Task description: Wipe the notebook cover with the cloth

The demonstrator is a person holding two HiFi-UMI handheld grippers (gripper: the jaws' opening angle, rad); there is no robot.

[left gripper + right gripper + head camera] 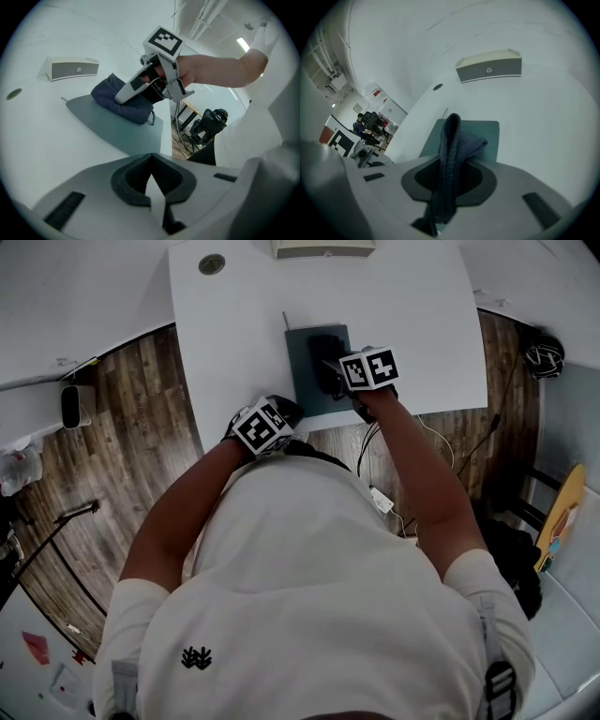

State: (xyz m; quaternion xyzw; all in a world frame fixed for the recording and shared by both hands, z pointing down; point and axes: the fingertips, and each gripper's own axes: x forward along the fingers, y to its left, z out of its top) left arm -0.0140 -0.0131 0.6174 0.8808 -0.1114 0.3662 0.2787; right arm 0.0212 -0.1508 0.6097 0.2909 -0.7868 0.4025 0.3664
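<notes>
A dark teal notebook lies flat on the white table, near its front edge. A dark blue cloth rests bunched on the cover, and my right gripper is shut on it. In the right gripper view the cloth stands pinched between the jaws, above the notebook. The left gripper view shows the cloth pressed on the notebook under the right gripper. My left gripper hovers at the table's front edge left of the notebook, its jaws shut on nothing.
A grey speaker bar stands at the table's far edge, with a round cable hole to its left. Cables hang below the table's front edge over the wood floor. A black chair sits to the right.
</notes>
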